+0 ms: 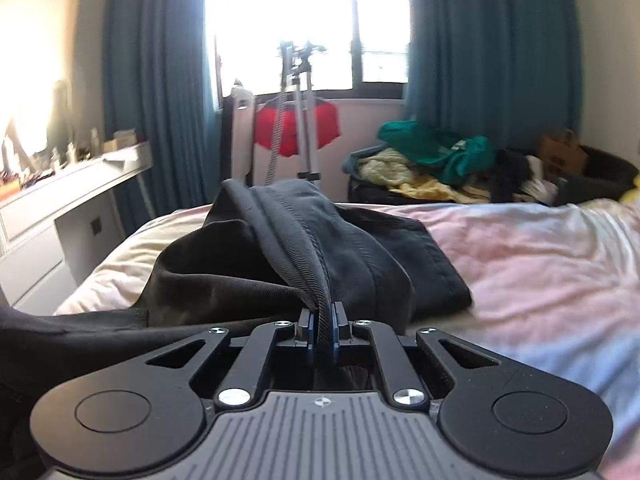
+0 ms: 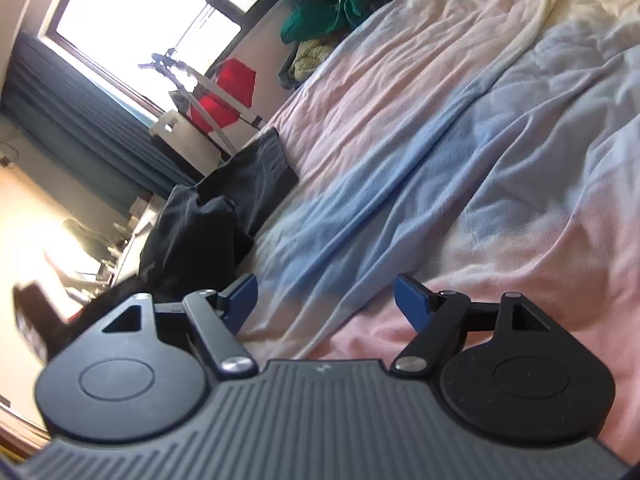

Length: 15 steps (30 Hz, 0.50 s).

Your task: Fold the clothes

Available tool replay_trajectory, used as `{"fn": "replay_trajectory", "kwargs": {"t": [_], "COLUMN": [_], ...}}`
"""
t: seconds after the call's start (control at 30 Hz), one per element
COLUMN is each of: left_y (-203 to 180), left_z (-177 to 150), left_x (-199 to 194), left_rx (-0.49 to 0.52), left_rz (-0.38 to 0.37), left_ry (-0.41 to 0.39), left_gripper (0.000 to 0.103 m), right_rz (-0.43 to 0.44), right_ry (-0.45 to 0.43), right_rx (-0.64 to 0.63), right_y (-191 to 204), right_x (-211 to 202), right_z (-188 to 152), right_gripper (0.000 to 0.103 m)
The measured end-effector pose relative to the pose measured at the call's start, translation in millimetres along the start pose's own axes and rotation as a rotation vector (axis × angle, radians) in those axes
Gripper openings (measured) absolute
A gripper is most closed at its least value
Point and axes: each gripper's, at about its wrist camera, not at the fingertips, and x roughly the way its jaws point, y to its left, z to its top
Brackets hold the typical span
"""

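Left gripper [image 1: 322, 326] — clenched on a ribbed hem of the dark garment [image 1: 312, 256], blue pads pressing the fabric edge from both sides.

Right gripper [image 2: 325, 300] — released, jaws standing wide with nothing between them, hovering over bare bedding just beside the same garment [image 2: 224, 208].

Dark garment — lies rumpled near the left edge of the bed [image 1: 540, 264], one part heaped up, another part flat with a stitched hem showing. No neat fold visible yet; judged to be at the start, with one edge secured and the second grip not yet made. Spreading flat and every fold appear left to do.

Bedding — pink, blue and cream, creased; likely to drag under the cloth.

Surroundings — heap of green and yellow clothes [image 1: 432, 152] beyond the far end of the bed, probably next in line; metal stand with something red [image 1: 298, 128] under the window; teal curtains [image 1: 156, 88]; white desk [image 1: 68, 200] cluttered at left. None blocks the working area.
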Motion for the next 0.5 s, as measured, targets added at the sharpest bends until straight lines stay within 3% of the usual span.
{"fn": "replay_trajectory", "kwargs": {"t": [0.17, 0.37, 0.43, 0.5], "left_y": [9, 9, 12, 16], "left_z": [-21, -71, -74, -69], "left_x": [-56, -88, -97, -105], "left_rx": [0.037, 0.146, 0.159, 0.151], "left_rz": [-0.070, -0.113, -0.129, -0.152], "left_ry": [-0.012, 0.065, 0.018, -0.046], "left_gripper": [0.005, 0.003, 0.003, 0.015], "right_rz": [-0.006, -0.004, -0.008, -0.017], "right_ry": [-0.006, -0.013, -0.015, -0.015], "right_rx": [-0.017, -0.072, -0.091, -0.096], "right_y": [7, 23, 27, 28], "right_x": [-6, -14, -17, -18], "right_z": [-4, -10, -12, -13], "right_gripper": [0.078, 0.078, 0.078, 0.078]}}
